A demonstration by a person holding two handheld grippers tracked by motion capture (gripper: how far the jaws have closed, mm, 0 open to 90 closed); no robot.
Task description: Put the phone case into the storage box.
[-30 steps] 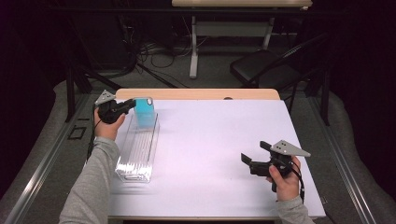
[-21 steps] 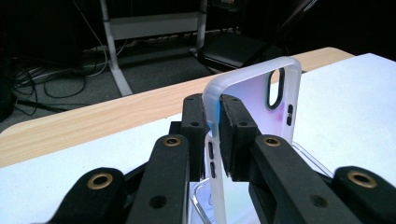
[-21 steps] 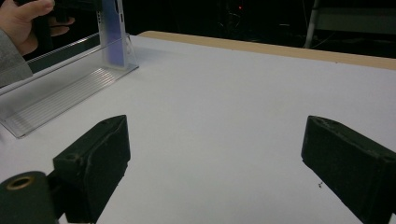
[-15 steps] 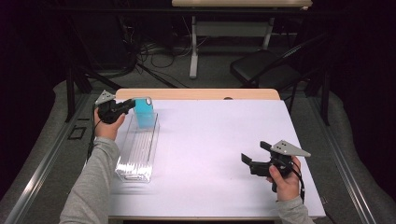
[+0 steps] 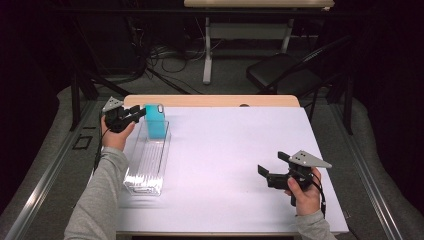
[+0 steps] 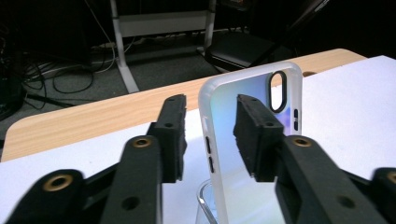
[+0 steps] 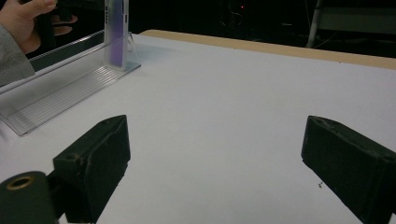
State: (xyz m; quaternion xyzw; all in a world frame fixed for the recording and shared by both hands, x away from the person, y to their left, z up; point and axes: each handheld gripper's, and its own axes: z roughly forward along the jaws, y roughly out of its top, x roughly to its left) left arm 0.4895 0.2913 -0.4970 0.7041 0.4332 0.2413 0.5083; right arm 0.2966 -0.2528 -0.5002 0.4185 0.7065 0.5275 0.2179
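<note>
Phone case point(image 6: 252, 140), thin, light and springy plastic by the look of it, stands upright between the left gripper point(image 6: 208, 135) pads at the far end of the clear tray point(image 5: 145, 172). Jaws have just been opening and now stand clear of its edges; a retake would best pinch those stiffer side rims. Right gripper point(image 7: 215, 163) rests wide open, well apart.

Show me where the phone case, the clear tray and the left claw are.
phone case point(image 6: 247, 154): left gripper view, on its pale back panel.
clear tray point(image 5: 145, 170): high view, on its ribbed floor.
left claw point(image 5: 134, 114): high view, between its two black jaws beside the case.
</note>
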